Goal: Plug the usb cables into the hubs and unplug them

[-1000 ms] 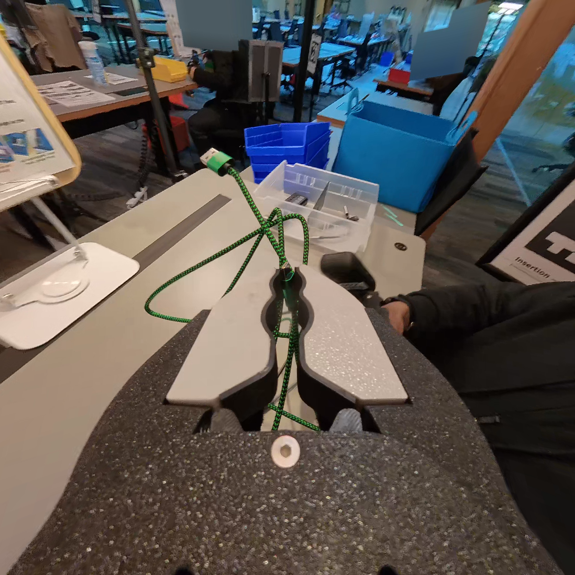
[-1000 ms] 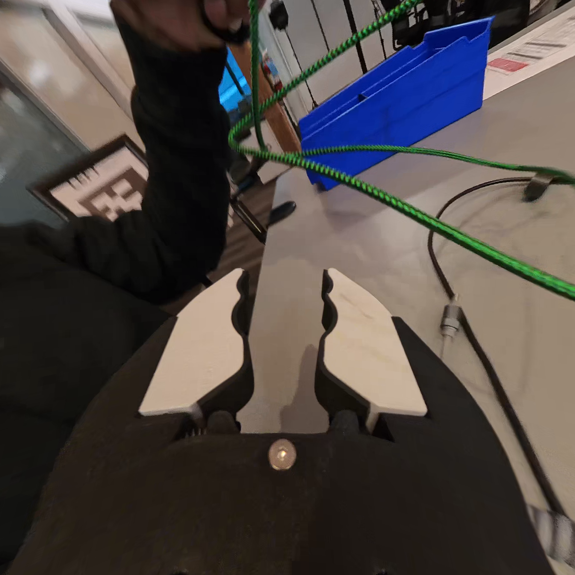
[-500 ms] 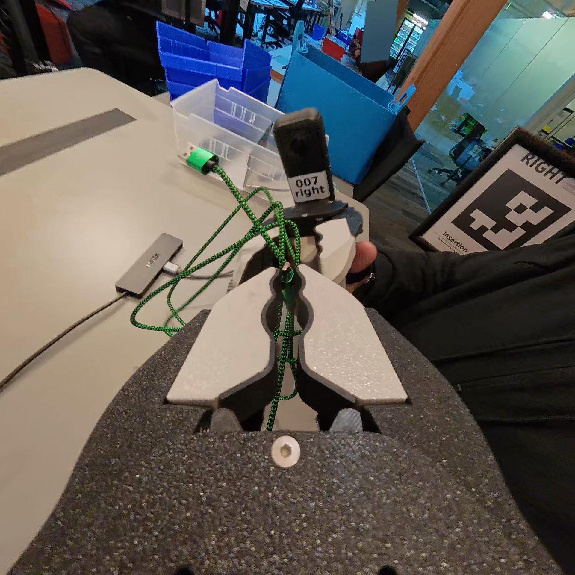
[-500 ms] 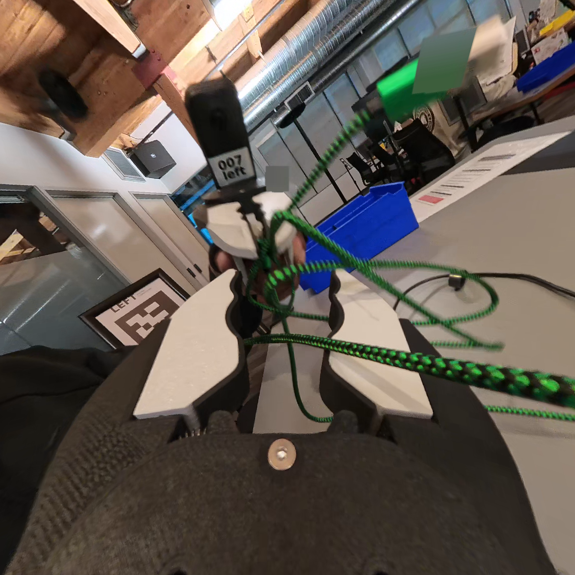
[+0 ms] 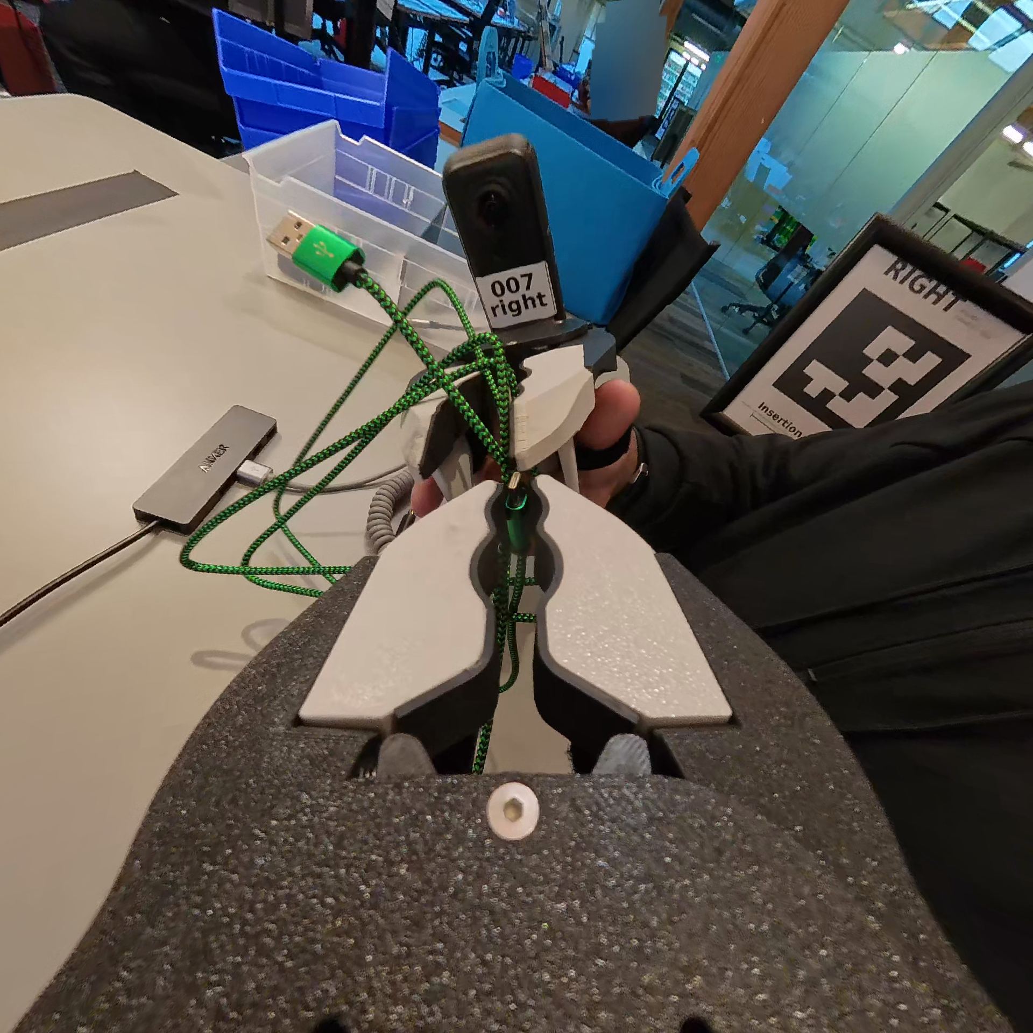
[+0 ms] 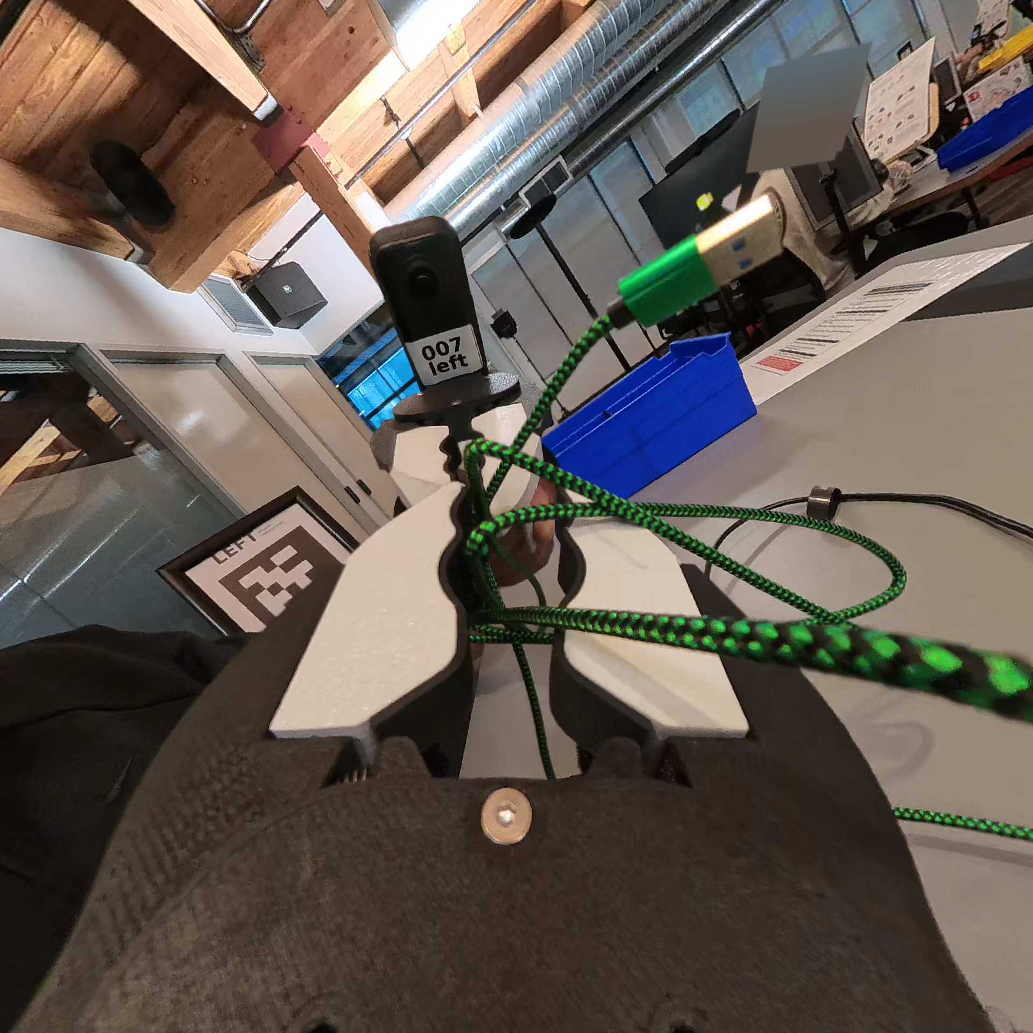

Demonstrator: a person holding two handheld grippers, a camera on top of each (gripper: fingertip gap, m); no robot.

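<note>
My left gripper (image 5: 517,492) is shut on the small plug end of a green braided USB cable (image 5: 391,335) and holds it above the table. The cable loops out, and its green USB-A plug (image 5: 318,251) hangs free in the air. A black hub (image 5: 207,469) lies on the table to the left with a silver plug (image 5: 254,474) in it. My right gripper (image 6: 511,531) is open, facing the left gripper (image 6: 469,447), with cable strands (image 6: 615,508) running between its jaws. The USB-A plug (image 6: 699,274) shows at upper right there.
A clear compartment box (image 5: 346,184), stacked blue bins (image 5: 313,95) and a blue container (image 5: 587,184) stand at the table's far side. A blue bin (image 6: 648,425) and a black cable (image 6: 824,494) lie on the table. Framed marker boards (image 5: 872,363) stand on the floor. Only a small space, under 4 cm, lies between the two pairs of fingers. From the right gripper's tips to the black hub (image 5: 207,469) is close to 20 cm.
The two grippers have come close together, facing each other. The right gripper's jaws have narrowed around the green cable strands. The left gripper keeps its hold on the plug.
</note>
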